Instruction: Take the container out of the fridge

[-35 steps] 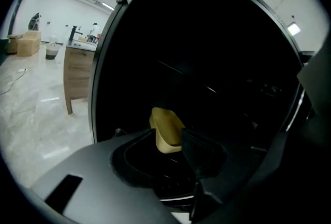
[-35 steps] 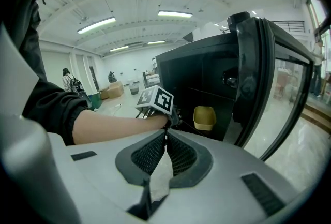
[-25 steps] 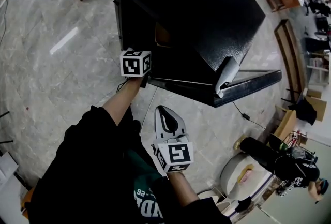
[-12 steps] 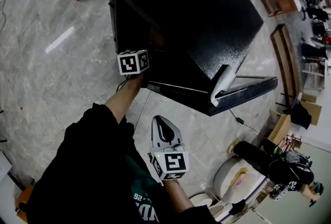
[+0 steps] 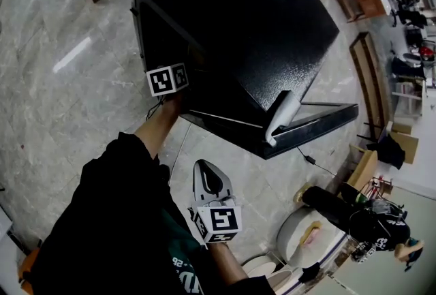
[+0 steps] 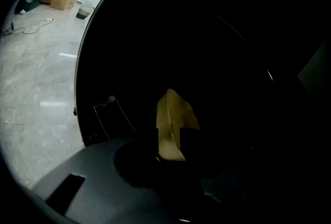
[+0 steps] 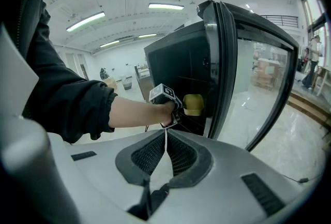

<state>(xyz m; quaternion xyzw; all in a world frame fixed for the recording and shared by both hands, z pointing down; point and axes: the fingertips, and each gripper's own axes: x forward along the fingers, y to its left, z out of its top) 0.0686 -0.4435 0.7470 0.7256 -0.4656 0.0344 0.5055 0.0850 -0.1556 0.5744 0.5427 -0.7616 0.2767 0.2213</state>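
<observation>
Marble flooring (image 5: 54, 82) surrounds a black fridge (image 5: 259, 21) whose glass door (image 7: 243, 78) stands open. Inside the dark cabinet, the left gripper (image 7: 178, 108) fingers are closing from a wide spread. The yellow container (image 6: 170, 127), at centre frame, appears to sit between them, not yet pinched. The right gripper (image 7: 166, 140) fingers are pressed together and empty, at lower centre. Judged progress: door opened and reach made. Grasp and withdrawal remain.

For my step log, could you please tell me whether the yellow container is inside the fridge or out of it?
Inside: the right gripper view shows the container within the fridge, beyond its open door.
</observation>
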